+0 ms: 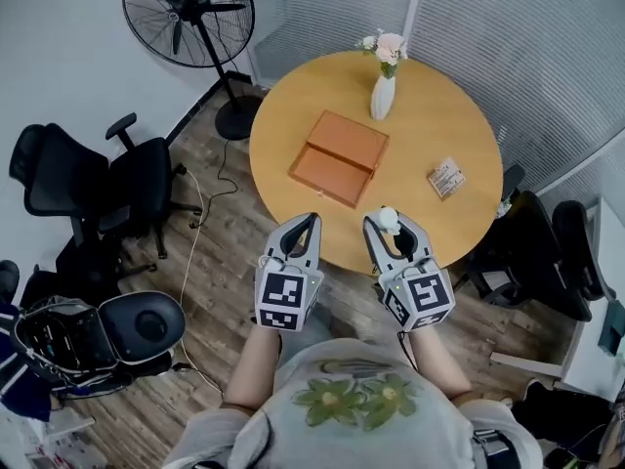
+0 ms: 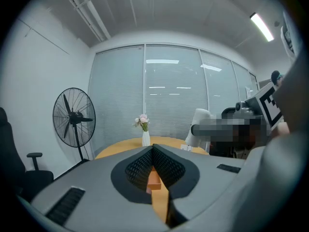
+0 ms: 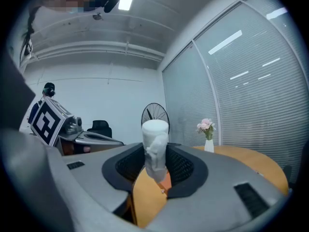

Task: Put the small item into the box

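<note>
An orange box (image 1: 337,157) lies open in the middle of the round wooden table (image 1: 293,130). My right gripper (image 1: 388,221) hovers over the table's near edge, shut on a small white item (image 1: 389,219). In the right gripper view the white item (image 3: 155,144) stands upright between the pads, with a bit of the box (image 3: 166,181) behind it. My left gripper (image 1: 311,221) is beside it, just short of the table edge, jaws shut with nothing in them. In the left gripper view its tips (image 2: 152,149) meet, and the box (image 2: 154,180) shows below them.
A white vase with pink flowers (image 1: 383,91) stands behind the box, and a small printed pack (image 1: 446,177) lies at the table's right. A standing fan (image 1: 188,13) is at the back left, office chairs (image 1: 98,184) at the left, more chairs (image 1: 547,252) at the right.
</note>
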The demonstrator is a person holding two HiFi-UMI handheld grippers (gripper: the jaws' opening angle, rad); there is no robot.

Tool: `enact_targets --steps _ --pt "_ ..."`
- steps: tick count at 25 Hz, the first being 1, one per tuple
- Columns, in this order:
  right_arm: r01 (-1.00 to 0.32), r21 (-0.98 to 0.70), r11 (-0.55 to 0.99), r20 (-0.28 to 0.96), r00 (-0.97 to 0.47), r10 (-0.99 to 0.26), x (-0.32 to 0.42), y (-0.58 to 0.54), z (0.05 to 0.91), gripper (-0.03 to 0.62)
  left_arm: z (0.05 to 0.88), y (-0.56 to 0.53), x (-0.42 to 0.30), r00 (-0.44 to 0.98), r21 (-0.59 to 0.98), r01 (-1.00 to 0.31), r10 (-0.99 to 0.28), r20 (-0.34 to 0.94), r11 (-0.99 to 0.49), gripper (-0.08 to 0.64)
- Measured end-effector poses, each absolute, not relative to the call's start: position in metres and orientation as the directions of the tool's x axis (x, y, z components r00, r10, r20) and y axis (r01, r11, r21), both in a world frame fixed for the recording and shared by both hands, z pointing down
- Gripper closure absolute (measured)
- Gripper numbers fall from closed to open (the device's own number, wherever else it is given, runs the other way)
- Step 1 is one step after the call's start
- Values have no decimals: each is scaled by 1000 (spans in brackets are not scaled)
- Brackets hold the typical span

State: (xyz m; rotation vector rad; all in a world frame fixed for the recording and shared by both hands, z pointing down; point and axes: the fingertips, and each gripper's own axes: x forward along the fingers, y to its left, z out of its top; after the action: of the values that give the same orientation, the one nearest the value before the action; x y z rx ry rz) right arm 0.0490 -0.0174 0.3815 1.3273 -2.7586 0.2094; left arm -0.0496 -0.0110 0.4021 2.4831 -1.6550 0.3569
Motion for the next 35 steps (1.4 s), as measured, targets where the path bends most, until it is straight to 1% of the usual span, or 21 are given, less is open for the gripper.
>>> enact_targets --steps 6,10,16,23,27,35 --pt "-836 -65 545 112 -549 -828 20 -84 370 456 394 -80 -88 439 -31 -887 -862 254 -461 560" --pt "-863 -53 502 130 -505 -853 10 -108 379 456 408 -110 -108 462 -9 -876 -845 268 -482 560" --pt "-880 -35 473 189 -471 -862 10 -139 394 455 425 -142 -105 515 27 -846 -804 297 -532 560" --pt "-874 -53 484 243 -481 -842 21 -170 410 454 440 -173 -88 537 40 -829 -775 334 -558 560" --pt "-863 -54 503 282 -496 -821 23 -188 416 454 434 -194 -87 531 35 -833 -780 330 -552 560" --pt "-840 -32 541 303 -524 -796 23 -212 420 454 434 -213 -75 546 72 -828 -773 322 -555 560"
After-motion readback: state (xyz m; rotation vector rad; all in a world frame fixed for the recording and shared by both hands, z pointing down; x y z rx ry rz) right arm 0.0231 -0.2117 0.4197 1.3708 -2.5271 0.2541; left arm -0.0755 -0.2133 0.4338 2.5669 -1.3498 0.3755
